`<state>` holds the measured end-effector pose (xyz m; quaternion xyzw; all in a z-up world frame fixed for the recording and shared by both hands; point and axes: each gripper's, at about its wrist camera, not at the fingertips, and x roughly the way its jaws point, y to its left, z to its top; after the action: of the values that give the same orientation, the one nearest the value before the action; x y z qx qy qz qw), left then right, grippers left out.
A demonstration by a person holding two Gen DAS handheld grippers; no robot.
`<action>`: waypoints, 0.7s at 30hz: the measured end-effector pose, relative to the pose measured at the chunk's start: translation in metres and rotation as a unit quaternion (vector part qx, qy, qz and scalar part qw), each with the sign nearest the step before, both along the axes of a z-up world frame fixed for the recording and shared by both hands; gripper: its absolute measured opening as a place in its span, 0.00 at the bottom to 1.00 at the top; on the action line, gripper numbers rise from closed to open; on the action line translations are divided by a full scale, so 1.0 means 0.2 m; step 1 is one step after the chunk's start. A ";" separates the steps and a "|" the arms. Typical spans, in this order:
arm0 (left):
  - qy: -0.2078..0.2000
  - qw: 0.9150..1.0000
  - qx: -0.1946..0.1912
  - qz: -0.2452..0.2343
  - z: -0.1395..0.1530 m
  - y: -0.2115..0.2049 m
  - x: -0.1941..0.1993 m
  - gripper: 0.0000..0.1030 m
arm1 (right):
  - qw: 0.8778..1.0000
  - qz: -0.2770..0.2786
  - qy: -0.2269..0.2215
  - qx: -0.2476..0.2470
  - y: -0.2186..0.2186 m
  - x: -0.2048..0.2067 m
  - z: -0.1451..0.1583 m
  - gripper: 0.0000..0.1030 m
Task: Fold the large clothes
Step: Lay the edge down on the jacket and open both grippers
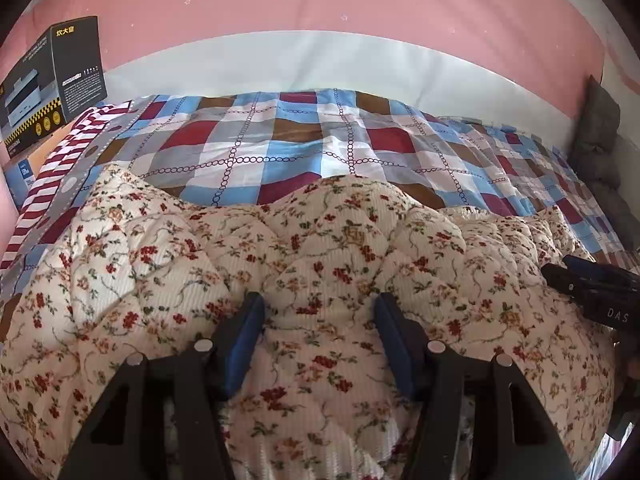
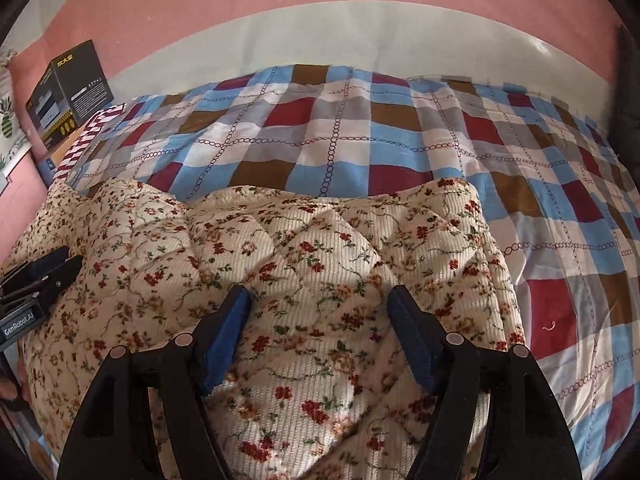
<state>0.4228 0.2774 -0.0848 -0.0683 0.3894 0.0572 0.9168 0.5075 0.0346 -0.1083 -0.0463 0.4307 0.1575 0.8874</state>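
A cream quilted garment with red flowers [image 1: 320,248] lies bunched across the near part of a bed; it also fills the right wrist view [image 2: 312,248]. My left gripper [image 1: 318,304] is open, its blue-padded fingers [image 1: 250,320] resting apart on the puffy fabric. My right gripper [image 2: 320,296] is open the same way over the garment's right part, near its right edge [image 2: 492,264]. Each gripper shows at the side of the other's view: the right one [image 1: 592,292] and the left one [image 2: 36,280]. No fabric is pinched between either pair of fingers.
A checked bedspread [image 1: 320,140] in blue, red, brown and grey covers the bed [image 2: 560,220]. A dark cardboard box [image 1: 52,80] stands at the far left by a red-striped cloth [image 1: 64,160]. A pink and white wall [image 1: 320,56] runs behind. A grey cushion [image 1: 596,132] stands far right.
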 end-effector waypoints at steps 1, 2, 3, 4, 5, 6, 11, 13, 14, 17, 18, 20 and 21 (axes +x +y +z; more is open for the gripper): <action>0.005 1.000 -0.004 0.000 0.01 0.00 0.00 0.59 | 1.000 0.000 -0.003 -0.006 0.01 -0.01 0.01 0.69; 0.011 1.000 -0.010 -0.001 0.03 0.01 0.00 0.59 | 1.000 0.001 -0.004 -0.013 0.02 -0.01 0.02 0.69; 0.018 1.000 -0.018 -0.002 0.06 0.02 0.00 0.59 | 1.000 0.000 -0.004 -0.014 0.02 -0.02 0.04 0.69; 0.021 0.999 -0.025 -0.002 0.09 0.03 -0.01 0.56 | 1.000 -0.001 -0.007 -0.014 0.01 -0.04 0.07 0.69; 0.022 0.999 -0.028 -0.002 0.13 0.04 -0.04 0.54 | 1.000 -0.004 -0.012 -0.014 0.00 -0.06 0.11 0.69; 0.022 0.999 -0.027 0.003 0.16 0.06 -0.07 0.49 | 1.000 -0.009 -0.017 -0.009 -0.02 -0.09 0.15 0.69; 0.007 0.997 -0.003 0.072 0.21 0.33 -0.33 0.48 | 0.999 -0.046 -0.021 0.004 -0.21 -0.18 0.18 0.69; 0.017 0.994 -0.024 0.104 0.14 0.47 -0.41 0.46 | 0.999 -0.049 -0.006 -0.014 -0.25 -0.17 0.11 0.69; 0.018 0.993 -0.051 0.107 0.10 0.52 -0.43 0.44 | 0.999 -0.043 -0.005 -0.022 -0.25 -0.16 0.08 0.69; 0.021 0.993 -0.047 0.105 0.04 0.54 -0.41 0.42 | 0.999 -0.046 -0.004 -0.023 -0.26 -0.12 0.04 0.73; 0.025 0.994 -0.025 0.107 0.03 0.51 -0.39 0.42 | 0.998 -0.053 0.001 -0.019 -0.27 -0.12 0.04 0.73; 0.036 0.992 -0.008 0.120 0.05 0.47 -0.37 0.42 | 0.998 -0.061 0.008 -0.022 -0.27 -0.12 0.08 0.73; 0.042 0.991 -0.005 0.127 0.08 0.45 -0.37 0.41 | 0.998 -0.063 0.008 -0.026 -0.27 -0.14 0.11 0.73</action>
<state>0.3487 0.3681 -0.0693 -0.1195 0.4157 0.1736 0.8847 0.4785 -0.0193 -0.0865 -0.0408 0.4440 0.0901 0.8905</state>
